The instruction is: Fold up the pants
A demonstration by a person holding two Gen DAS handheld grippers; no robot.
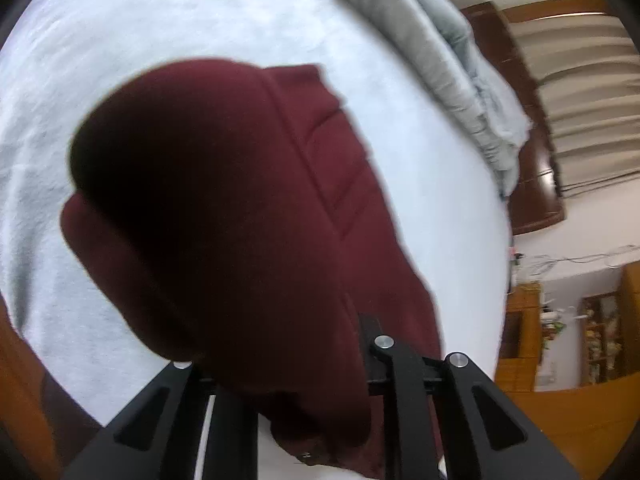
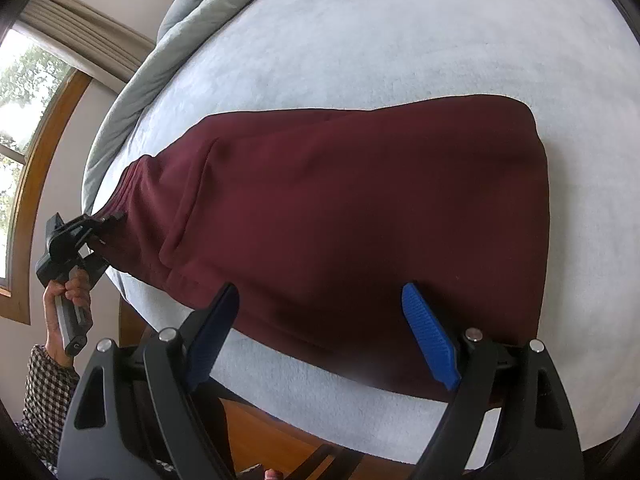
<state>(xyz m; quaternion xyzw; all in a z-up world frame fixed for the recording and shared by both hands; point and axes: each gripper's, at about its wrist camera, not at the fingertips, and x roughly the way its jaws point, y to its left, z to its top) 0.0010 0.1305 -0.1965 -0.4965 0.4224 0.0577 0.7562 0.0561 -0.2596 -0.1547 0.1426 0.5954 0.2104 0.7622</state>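
The left gripper is clamped on the waistband of the maroon fleece pants, holding that end taut for the next fold. The right gripper hovers with its jaws spread wide above the near edge. The pants lie ahead on a pale blue fleece bedcover; a grey quilt and a window lie beyond.
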